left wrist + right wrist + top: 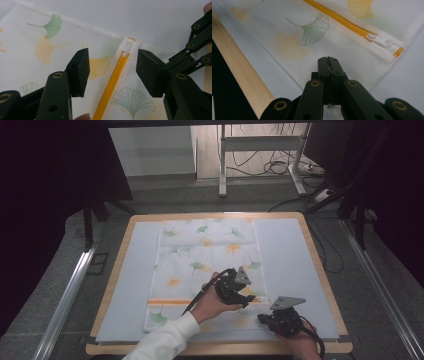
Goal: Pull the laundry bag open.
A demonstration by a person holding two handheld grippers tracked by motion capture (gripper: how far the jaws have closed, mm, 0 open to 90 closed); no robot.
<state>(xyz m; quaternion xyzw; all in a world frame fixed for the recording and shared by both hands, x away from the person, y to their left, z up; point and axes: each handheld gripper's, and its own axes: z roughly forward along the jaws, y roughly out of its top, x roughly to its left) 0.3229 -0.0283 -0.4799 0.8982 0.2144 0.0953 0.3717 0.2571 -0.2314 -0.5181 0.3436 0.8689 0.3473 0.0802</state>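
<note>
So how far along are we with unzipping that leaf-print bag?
Done: the right gripper is shut on the bag's near edge, pinning it to the table. In hand: the left gripper hangs open over the zipper, its jaws either side of the white pull tab without touching it. Left: gripping the tab and sliding it; the zipper looks fully closed.

Lab-like room: metal frame (260, 150), floor cables (280, 167), dark curtains (45, 180).
</note>
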